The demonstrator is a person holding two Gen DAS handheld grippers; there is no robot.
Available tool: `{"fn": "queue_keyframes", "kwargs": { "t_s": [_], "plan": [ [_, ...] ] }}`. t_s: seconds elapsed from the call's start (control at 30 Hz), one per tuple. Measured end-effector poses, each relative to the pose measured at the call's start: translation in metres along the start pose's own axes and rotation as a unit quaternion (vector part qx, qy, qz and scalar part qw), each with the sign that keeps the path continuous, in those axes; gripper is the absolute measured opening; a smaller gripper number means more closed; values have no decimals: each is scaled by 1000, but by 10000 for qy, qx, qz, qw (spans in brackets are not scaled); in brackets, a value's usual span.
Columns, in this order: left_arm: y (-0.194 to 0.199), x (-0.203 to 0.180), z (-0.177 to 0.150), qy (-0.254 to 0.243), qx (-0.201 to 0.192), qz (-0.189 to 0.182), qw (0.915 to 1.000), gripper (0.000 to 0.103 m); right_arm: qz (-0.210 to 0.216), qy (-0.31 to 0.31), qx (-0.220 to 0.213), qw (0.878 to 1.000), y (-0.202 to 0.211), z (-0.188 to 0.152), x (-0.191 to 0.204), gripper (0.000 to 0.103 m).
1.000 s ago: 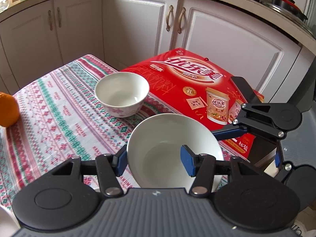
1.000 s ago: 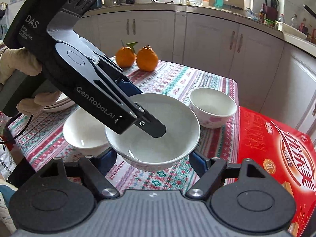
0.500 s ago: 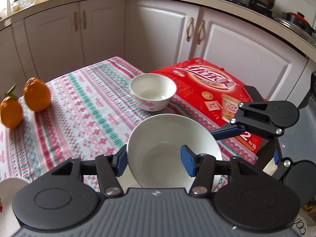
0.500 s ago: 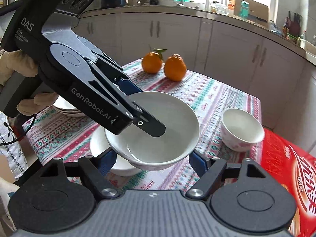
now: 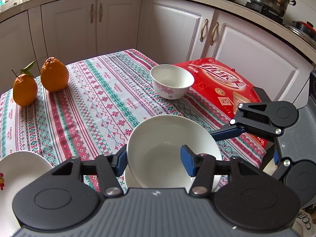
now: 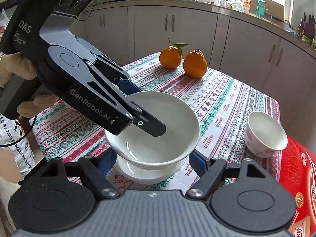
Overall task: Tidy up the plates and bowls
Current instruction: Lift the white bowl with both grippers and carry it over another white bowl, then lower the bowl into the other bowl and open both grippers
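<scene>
My left claw [image 5: 154, 161] is pinching rim of plain white bowl [image 5: 171, 148], one finger inside, one outside. Bowl is hanging just above second white bowl [image 6: 148, 170] at 6 o'clock on tablecloth [image 5: 88, 106], possibly touching it. My right claw [image 6: 152, 163] is waiting spread either side of stack. Floral bowl [image 5: 171, 81] is sitting at 1 o'clock.

Glossy glazed ceramic on the white bowl [image 6: 158, 126]. Woven patterned cloth over the table [image 5: 94, 106]. Shiny printed cardboard on the red box [image 5: 223, 86], right of frame.
</scene>
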State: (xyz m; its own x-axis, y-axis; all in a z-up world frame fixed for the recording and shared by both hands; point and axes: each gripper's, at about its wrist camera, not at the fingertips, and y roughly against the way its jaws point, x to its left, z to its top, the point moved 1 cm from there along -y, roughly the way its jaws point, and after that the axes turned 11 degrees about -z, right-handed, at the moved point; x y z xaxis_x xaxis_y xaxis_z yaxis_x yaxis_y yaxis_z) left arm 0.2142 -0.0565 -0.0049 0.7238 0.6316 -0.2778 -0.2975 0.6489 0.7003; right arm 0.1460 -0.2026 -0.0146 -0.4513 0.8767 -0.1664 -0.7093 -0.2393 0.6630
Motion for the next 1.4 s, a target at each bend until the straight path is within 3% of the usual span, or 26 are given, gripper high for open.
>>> {"fn": "queue_keyframes", "kwargs": {
  "t_s": [1.13, 1.33, 1.4],
  "plan": [
    [-11, 9, -14, 62, 38, -88, 9999, 56, 4, 23, 211, 9998, -14, -8, 5, 84],
    [-11, 9, -14, 65, 36, -119, 9999, 63, -2, 21, 214, 9998, -13, -8, 5, 85],
    [-9, 10, -13, 36, -13, 0, 10000, 71, -82, 66, 153, 9998, -12, -8, 5, 94]
  ]
}}
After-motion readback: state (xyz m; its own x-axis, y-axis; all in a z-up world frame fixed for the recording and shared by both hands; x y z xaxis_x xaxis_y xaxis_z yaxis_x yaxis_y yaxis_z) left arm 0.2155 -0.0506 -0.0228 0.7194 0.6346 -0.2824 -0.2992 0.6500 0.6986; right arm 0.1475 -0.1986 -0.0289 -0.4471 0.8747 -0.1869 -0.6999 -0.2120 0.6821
